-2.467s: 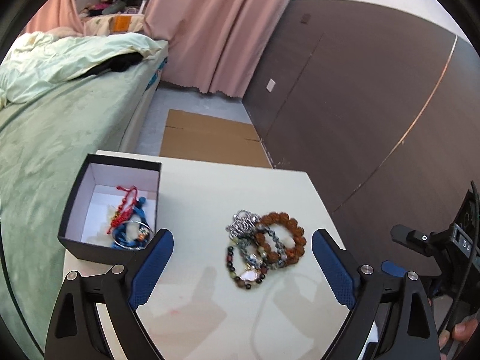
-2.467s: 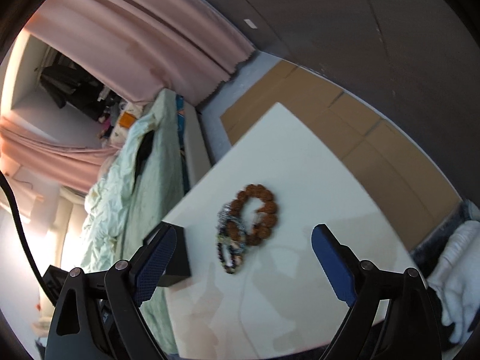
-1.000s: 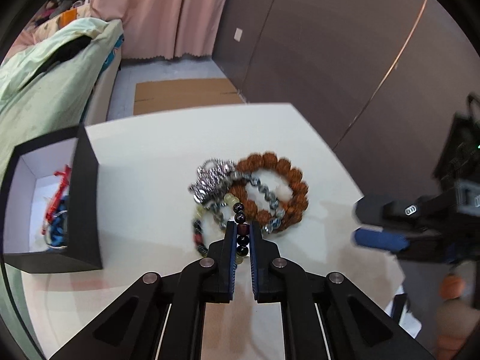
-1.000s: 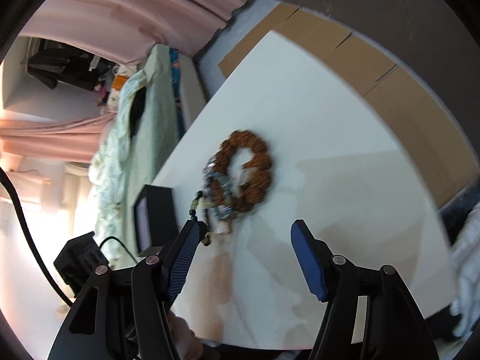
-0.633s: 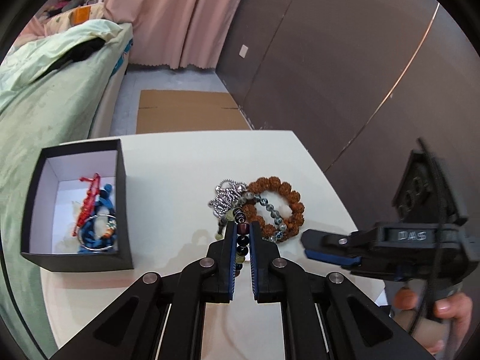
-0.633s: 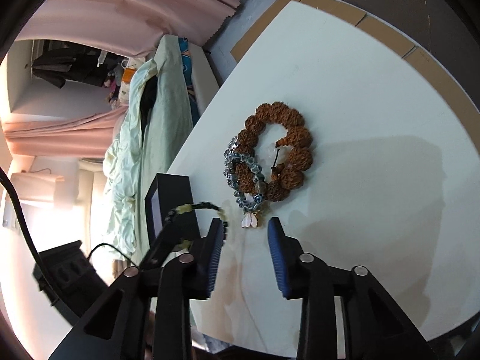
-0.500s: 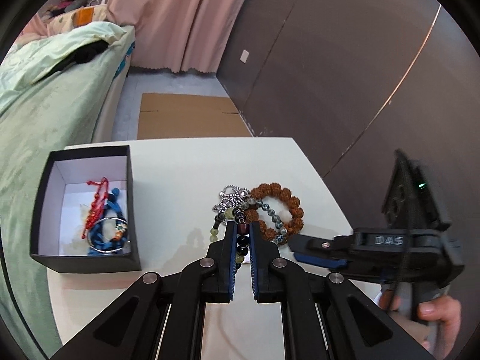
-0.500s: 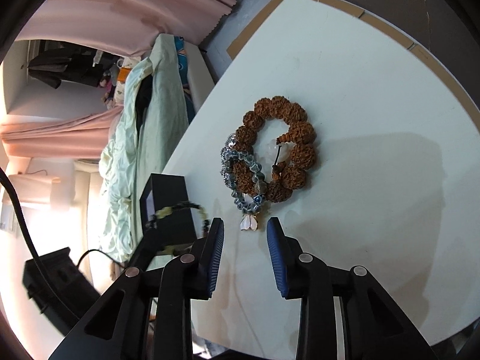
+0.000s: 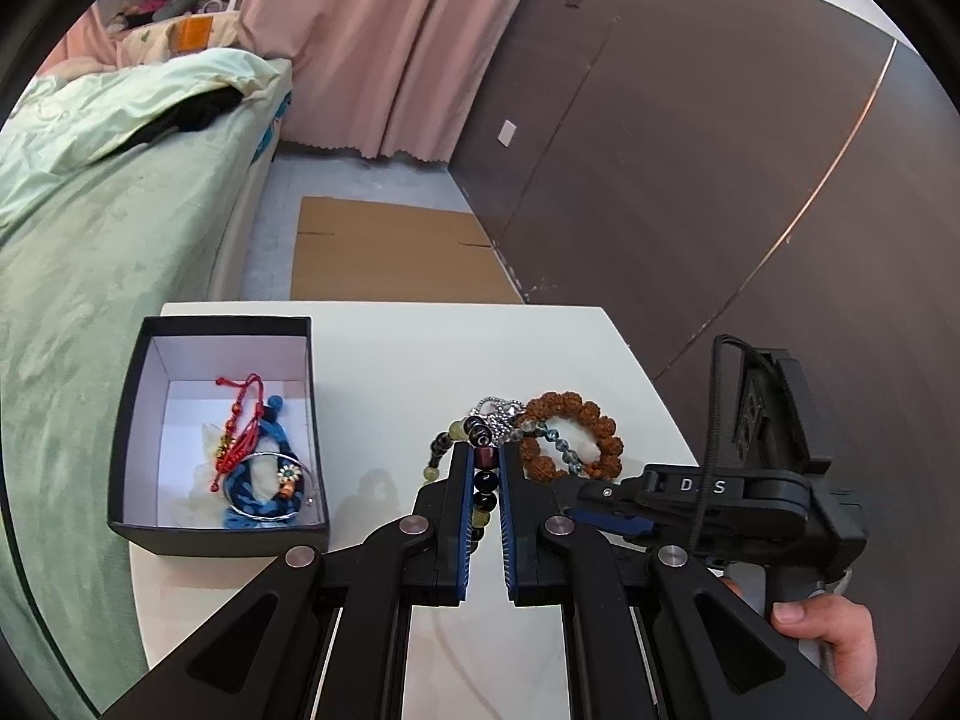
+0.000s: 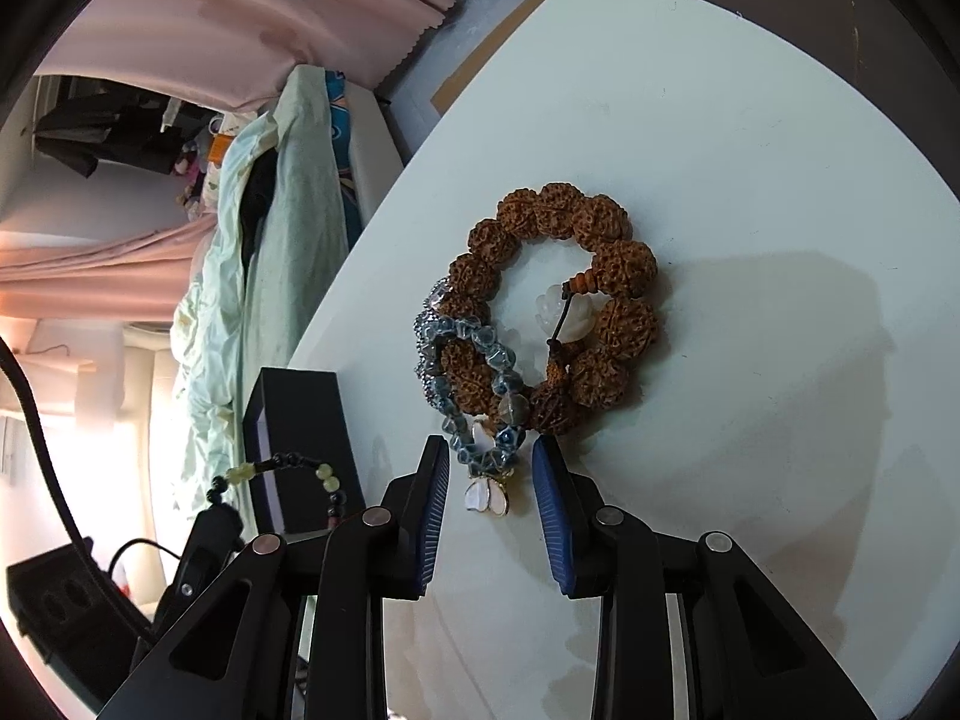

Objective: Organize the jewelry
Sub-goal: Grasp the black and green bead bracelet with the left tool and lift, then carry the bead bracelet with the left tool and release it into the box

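Observation:
My left gripper (image 9: 483, 459) is shut on a dark and yellow-green bead bracelet (image 9: 480, 483) and holds it above the white table (image 9: 390, 372). The held bracelet also shows in the right wrist view (image 10: 282, 471). A black jewelry box (image 9: 138, 420) with a white inside sits at the left and holds a red cord bracelet (image 9: 240, 420), a blue one and a silver bangle. My right gripper (image 10: 489, 459) is partly open, its fingers either side of a blue-grey bead bracelet (image 10: 474, 372) with a white charm. A brown seed-bead bracelet (image 10: 558, 300) lies under it.
A silver chain (image 9: 498, 414) lies with the pile. A green-covered bed (image 9: 90, 210) runs along the table's left side. Flat cardboard (image 9: 390, 252) lies on the floor beyond the table. A dark wall (image 9: 720, 150) stands to the right.
My left gripper closed on the dark bead bracelet and lifted it off the pile. My right gripper narrowed and moved in around the blue-grey bracelet.

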`<state>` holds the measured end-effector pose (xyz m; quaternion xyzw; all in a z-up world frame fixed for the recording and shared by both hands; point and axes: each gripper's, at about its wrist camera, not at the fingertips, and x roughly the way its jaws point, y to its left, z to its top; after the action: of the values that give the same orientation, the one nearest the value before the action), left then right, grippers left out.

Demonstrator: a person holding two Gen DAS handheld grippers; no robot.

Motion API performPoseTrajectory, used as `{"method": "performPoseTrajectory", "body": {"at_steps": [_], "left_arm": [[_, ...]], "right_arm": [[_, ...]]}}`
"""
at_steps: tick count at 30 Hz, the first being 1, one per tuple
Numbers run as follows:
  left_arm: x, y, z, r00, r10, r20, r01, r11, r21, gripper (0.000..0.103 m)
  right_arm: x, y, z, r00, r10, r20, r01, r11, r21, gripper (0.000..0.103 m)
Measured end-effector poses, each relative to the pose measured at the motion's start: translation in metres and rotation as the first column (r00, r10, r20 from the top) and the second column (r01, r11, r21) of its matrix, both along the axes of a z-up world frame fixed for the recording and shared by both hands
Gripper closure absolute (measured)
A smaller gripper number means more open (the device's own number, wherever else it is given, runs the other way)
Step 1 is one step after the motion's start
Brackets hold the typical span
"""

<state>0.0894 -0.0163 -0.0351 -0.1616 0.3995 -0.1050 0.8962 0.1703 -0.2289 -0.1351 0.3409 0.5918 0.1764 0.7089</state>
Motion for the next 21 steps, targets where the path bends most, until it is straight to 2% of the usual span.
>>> {"method": "performPoseTrajectory", "body": {"at_steps": [3, 5, 7, 9, 13, 21], "left_arm": [[-0.004, 0.001, 0.001, 1.000, 0.005, 0.004, -0.005, 1.000, 0.001, 0.095], [-0.007, 0.002, 0.002, 1.000, 0.006, 0.006, -0.006, 1.000, 0.002, 0.095], [-0.010, 0.002, 0.003, 1.000, 0.008, 0.009, -0.008, 1.000, 0.006, 0.095], [-0.012, 0.003, 0.004, 1.000, 0.008, 0.012, -0.009, 1.000, 0.010, 0.095], [-0.017, 0.007, 0.008, 1.000, 0.017, 0.020, -0.017, 1.000, 0.011, 0.095], [-0.030, 0.030, 0.027, 0.996, 0.054, 0.069, -0.053, 0.999, -0.014, 0.095]], "right_arm": [[0.003, 0.002, -0.001, 1.000, -0.012, 0.001, 0.012, 1.000, -0.009, 0.072], [0.003, 0.003, -0.002, 1.000, -0.020, -0.002, 0.020, 1.000, -0.016, 0.077], [0.002, 0.003, -0.004, 0.999, -0.031, -0.009, 0.031, 0.999, -0.019, 0.089], [-0.001, 0.000, -0.004, 0.999, -0.053, -0.010, 0.053, 0.998, 0.015, 0.092], [-0.008, -0.002, 0.011, 0.997, -0.059, 0.041, 0.058, 0.998, 0.041, 0.092], [-0.026, 0.016, 0.052, 0.982, -0.009, 0.187, -0.008, 0.996, 0.088, 0.092]]}}
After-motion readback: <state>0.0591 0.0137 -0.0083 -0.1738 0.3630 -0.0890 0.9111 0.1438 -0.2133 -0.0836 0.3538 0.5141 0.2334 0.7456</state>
